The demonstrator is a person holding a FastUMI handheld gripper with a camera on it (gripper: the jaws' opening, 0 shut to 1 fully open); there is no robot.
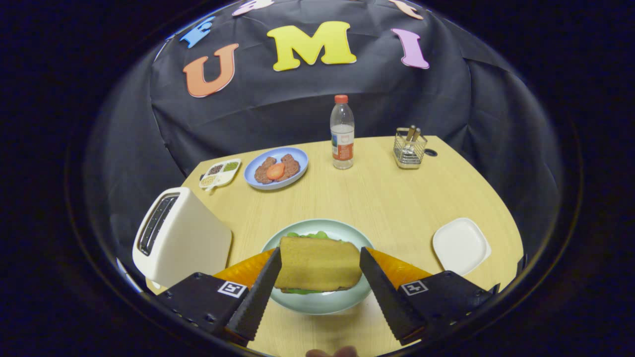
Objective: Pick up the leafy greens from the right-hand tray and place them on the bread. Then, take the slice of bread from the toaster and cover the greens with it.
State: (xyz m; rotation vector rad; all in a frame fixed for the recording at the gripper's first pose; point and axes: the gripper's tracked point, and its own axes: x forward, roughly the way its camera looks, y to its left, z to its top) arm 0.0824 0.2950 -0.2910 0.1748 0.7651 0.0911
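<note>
While the toaster stands empty left of my fingers, I hold the gripper clamped on the bread slice, both fingers pressing its sides above the leafy greens on the green plate. I'd square it, lower flat, then release; the white tray sits right.

- My gripper: black ridged fingers, orange behind
- Bread: golden-brown, over greens
- Plate: pale green
- Toaster: cream
- Table: light wood grain

Black cloth wall draped behind, pale wood-grain table, lighting seemingly from overhead
</note>
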